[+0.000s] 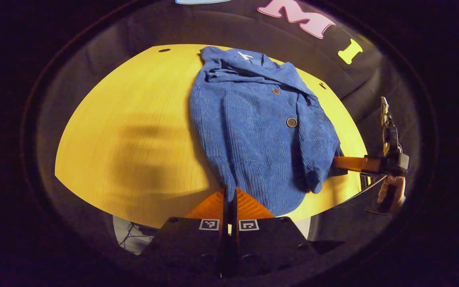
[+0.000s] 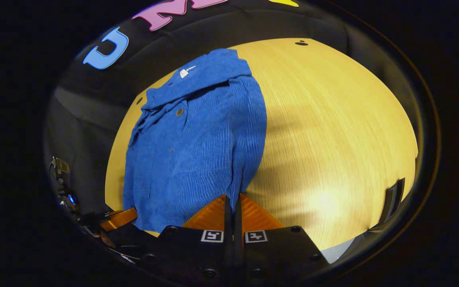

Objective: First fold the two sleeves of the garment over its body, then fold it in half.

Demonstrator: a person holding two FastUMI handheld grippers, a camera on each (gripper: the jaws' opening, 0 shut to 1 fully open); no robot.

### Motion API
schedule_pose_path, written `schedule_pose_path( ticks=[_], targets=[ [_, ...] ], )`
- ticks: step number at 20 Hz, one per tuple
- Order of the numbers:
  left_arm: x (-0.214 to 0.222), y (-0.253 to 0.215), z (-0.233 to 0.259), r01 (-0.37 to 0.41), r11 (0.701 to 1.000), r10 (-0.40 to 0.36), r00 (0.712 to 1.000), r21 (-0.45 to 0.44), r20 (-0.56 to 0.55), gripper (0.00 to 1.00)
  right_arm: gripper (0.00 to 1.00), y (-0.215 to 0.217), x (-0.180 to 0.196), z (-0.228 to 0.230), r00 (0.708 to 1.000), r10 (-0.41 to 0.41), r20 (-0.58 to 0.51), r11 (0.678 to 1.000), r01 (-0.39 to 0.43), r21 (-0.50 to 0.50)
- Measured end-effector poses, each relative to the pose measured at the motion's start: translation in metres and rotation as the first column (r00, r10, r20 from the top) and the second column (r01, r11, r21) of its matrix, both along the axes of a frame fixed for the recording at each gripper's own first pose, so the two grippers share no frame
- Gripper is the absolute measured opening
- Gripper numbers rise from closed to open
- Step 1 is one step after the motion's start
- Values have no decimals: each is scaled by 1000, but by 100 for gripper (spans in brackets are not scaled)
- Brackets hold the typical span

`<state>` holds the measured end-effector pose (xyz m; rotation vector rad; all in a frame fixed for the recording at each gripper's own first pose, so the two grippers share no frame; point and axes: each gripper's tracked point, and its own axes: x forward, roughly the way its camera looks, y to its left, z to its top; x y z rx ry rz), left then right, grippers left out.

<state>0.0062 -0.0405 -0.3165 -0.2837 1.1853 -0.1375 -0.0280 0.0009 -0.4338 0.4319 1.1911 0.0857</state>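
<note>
Nearest the lens in the left gripper view, the left gripper (image 1: 229,195) has its two fingers pressed together on a fold of cloth at the near hem of the blue ribbed knit cardigan (image 1: 253,131), so its jaws are closed on the garment's lower left corner. In the right gripper view the right gripper (image 2: 232,201) does the same thing: both fingers are closed tight on the cardigan's (image 2: 193,147) lower edge, with a narrow pleat of blue fabric rising from between them. The cardigan lies on the round pale yellow wooden table (image 1: 134,139), collar toward the far side by the booth's wall and hem toward the near edge. Both sleeves are folded in over the body, forming a long narrow shape, and two round brown buttons (image 1: 291,122) show on its front in the left gripper view. A small white label (image 2: 184,73) sits inside the collar. In the left gripper view the right gripper (image 1: 343,162) appears farther off at the right, its fingers reaching in under the garment's edge, with the person's hand (image 1: 393,193) holding its handle just past the table rim. In the right gripper view the left gripper (image 2: 120,218) shows at the lower left beside the hem. The table (image 2: 333,139) bears soft shadows on either side of the garment.
</note>
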Motion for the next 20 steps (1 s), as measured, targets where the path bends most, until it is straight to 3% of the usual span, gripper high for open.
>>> schedule_pose_path(
  ticks=[4, 8, 15, 18, 20],
  targets=[
    [42, 3, 54, -16, 998, 23, 993, -65, 113, 1, 5, -1, 55, 52, 992, -27, 122, 999, 21, 46],
    [128, 17, 101, -34, 996, 53, 973, -86, 223, 1, 4, -3, 136, 88, 971, -41, 237, 997, 26, 66],
    [325, 55, 134, -38, 999, 37, 919, -7, 393, 1, 4, -16, 325, 114, 907, -102, 410, 994, 73, 85],
    [414, 69, 126, -35, 997, 1, 880, 62, 475, 1, 4, -35, 401, 102, 864, -128, 487, 992, 119, 48],
    [466, 75, 111, -48, 995, -3, 869, 91, 495, 1, 4, -45, 448, 82, 854, -125, 505, 990, 139, 10]
  ],
)
